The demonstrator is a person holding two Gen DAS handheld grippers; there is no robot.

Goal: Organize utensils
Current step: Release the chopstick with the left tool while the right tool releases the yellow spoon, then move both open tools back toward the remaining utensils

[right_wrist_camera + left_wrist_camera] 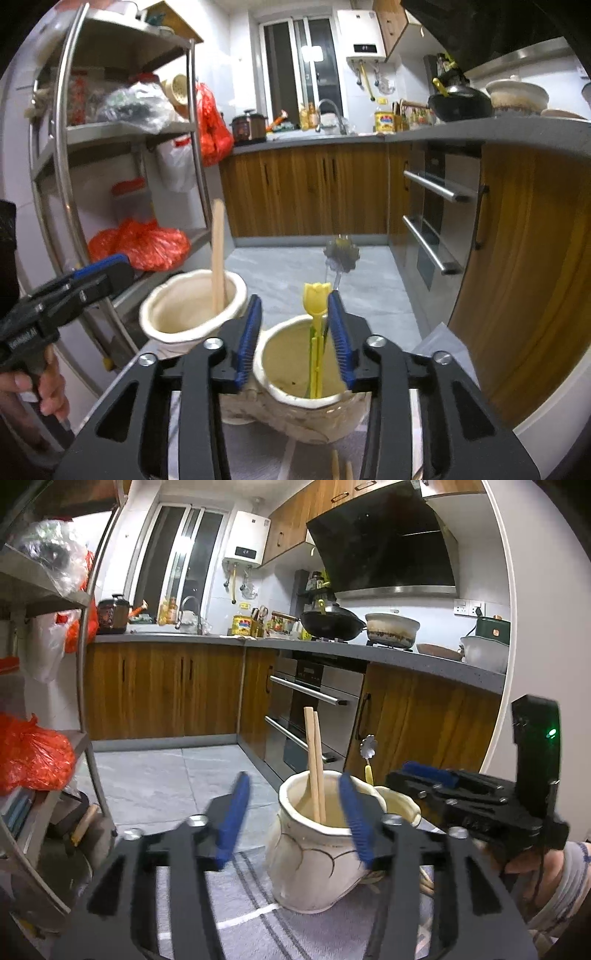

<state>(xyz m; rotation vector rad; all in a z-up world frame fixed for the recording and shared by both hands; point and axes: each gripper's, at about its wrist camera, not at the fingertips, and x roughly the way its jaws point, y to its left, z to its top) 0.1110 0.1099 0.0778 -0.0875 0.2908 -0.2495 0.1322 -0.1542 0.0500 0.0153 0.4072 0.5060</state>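
Observation:
Two cream ceramic jars stand side by side on a striped grey cloth (255, 897). The left jar (314, 864) (177, 317) holds a pair of wooden chopsticks (314, 764) (218, 254). The right jar (295, 402) (400, 805) holds a yellow tulip-topped utensil (316, 332) and a metal flower-headed spoon (341, 254) (368, 751). My left gripper (295, 805) is open just above the left jar's near rim, empty. My right gripper (293, 325) is open above the right jar, its blue pads (249, 336) either side of the yellow utensil's top without touching it.
More chopstick tips (341, 469) lie on the cloth near the bottom edge. A metal shelf rack (92, 147) with red bags stands at the left. Wooden cabinets (166, 690), an oven (310, 709) and a cluttered counter (369, 650) line the back and right.

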